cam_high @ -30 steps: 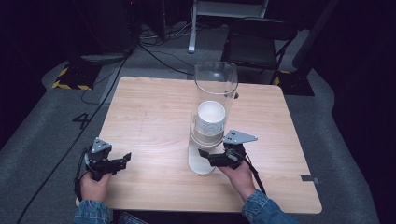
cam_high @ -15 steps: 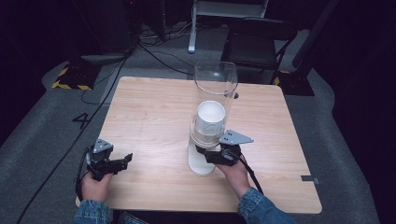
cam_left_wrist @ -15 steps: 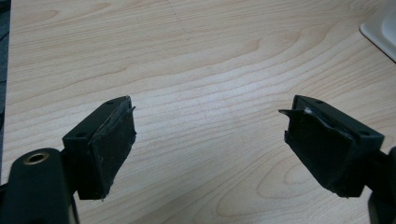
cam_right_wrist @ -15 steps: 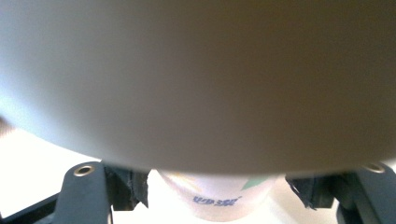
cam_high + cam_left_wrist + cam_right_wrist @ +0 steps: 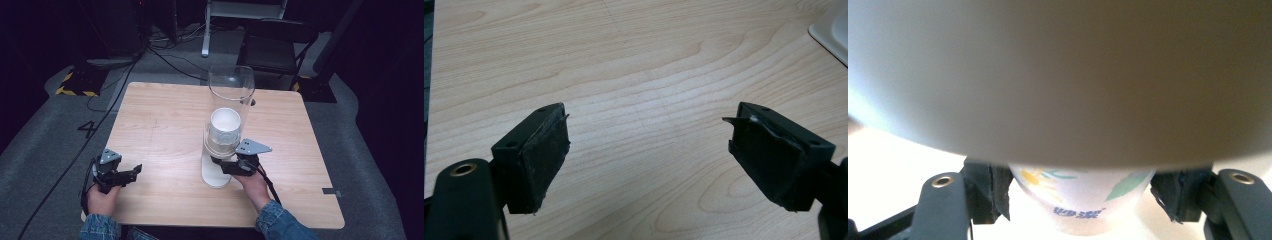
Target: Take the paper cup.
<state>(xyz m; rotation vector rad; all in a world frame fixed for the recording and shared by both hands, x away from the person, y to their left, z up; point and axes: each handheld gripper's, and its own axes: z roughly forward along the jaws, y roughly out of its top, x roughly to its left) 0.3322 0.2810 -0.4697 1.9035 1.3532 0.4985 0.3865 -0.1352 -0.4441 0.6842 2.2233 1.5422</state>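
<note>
Standing mid-table (image 5: 165, 120), the clear tube dispenser (image 5: 230, 90) held a stack of paper cups (image 5: 225, 127) over its white base (image 5: 214, 176). The right gripper (image 5: 1080, 200) had its fingers (image 5: 993, 192) around the bottom cup (image 5: 1083, 202) — contact unclear. The left gripper (image 5: 649, 150) rested near the table's front-left edge, fingers spread wide, holding nothing.

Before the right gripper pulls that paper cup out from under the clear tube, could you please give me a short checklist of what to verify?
1. Right gripper has its jaws on both sides of the paper cup: ok.
2. Jaws pressing firmly on the cup: cannot tell.
3. Cup stack sits upright inside the clear tube: ok.
4. White base flat on the table: ok.
5. Left gripper open and away from the tube: ok.
</note>
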